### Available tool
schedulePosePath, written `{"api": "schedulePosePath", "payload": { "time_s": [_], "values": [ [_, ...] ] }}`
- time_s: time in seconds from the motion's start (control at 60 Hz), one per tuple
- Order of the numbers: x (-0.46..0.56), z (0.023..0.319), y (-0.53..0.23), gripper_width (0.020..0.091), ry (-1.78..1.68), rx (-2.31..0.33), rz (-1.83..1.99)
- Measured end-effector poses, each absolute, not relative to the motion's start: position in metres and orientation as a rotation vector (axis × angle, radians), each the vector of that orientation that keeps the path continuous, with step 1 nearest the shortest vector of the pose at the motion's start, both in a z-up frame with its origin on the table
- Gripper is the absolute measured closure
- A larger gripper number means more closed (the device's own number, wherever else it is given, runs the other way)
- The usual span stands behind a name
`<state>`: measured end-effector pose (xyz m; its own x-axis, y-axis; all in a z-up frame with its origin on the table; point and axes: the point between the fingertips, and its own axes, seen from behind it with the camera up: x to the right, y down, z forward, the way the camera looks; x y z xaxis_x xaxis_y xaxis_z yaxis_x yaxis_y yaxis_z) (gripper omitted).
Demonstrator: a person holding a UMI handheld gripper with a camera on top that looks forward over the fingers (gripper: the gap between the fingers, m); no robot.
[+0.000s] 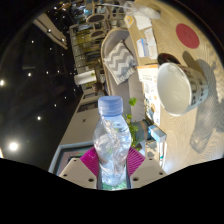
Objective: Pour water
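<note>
Water bottle (113,140) (blue-capped) in tool (113,162) grip

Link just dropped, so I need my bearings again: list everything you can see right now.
water bottle: one, clear with a pale blue cap, crinkled, between the fingers
cup: one, white, beyond the bottle, its opening facing the camera
cloth: one, white with grey zigzag, beyond the bottle
red disc: one, far behind the cup
table: one, pale, under the cup
gripper: one, pink pads pressing both sides of the bottle

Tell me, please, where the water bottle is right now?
In the gripper view, the water bottle stands upright between the pink pads of the hand-held gripper, which press on it, with the white cup beyond it to the right.
</note>
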<state>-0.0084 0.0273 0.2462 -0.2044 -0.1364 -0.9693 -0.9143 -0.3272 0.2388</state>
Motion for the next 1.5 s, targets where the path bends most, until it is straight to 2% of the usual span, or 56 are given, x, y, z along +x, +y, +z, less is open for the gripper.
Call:
{"api": "schedulePosePath", "payload": {
  "time_s": [0.083,0.283,0.333,0.417,0.5,0.617,0.633,0.683,0.733,0.75,0.917,1.117,1.167,1.45,1.5],
  "values": [
    [0.000,0.276,0.026,0.0782,1.061,-1.554,1.424],
    [0.075,0.355,0.027,0.0779,0.560,-1.670,0.840],
    [0.098,0.364,0.024,0.0778,0.471,-1.680,0.696],
    [0.144,0.362,0.026,0.0780,0.364,-1.701,0.430],
    [0.188,0.338,0.023,0.0779,0.299,-1.736,0.182],
    [0.237,0.284,0.021,0.0779,0.259,-1.806,-0.001],
    [0.244,0.260,0.013,0.0780,0.250,-1.812,-0.021],
    [0.250,0.246,0.022,0.0781,0.241,-1.855,-0.049],
    [0.255,0.214,0.022,0.0780,0.234,-1.907,-0.063],
    [0.258,0.191,0.015,0.0780,0.232,-1.917,-0.065],
    [0.273,0.116,0.006,0.0778,0.246,-2.010,-0.078],
    [0.274,0.071,-0.003,0.0769,0.240,-2.054,-0.088],
    [0.273,0.074,-0.001,0.0761,0.235,-2.031,-0.101],
    [0.269,0.067,-0.008,0.0568,0.251,-2.026,-0.102],
    [0.270,0.059,-0.014,0.0467,0.261,-2.072,-0.105]
  ]
}}
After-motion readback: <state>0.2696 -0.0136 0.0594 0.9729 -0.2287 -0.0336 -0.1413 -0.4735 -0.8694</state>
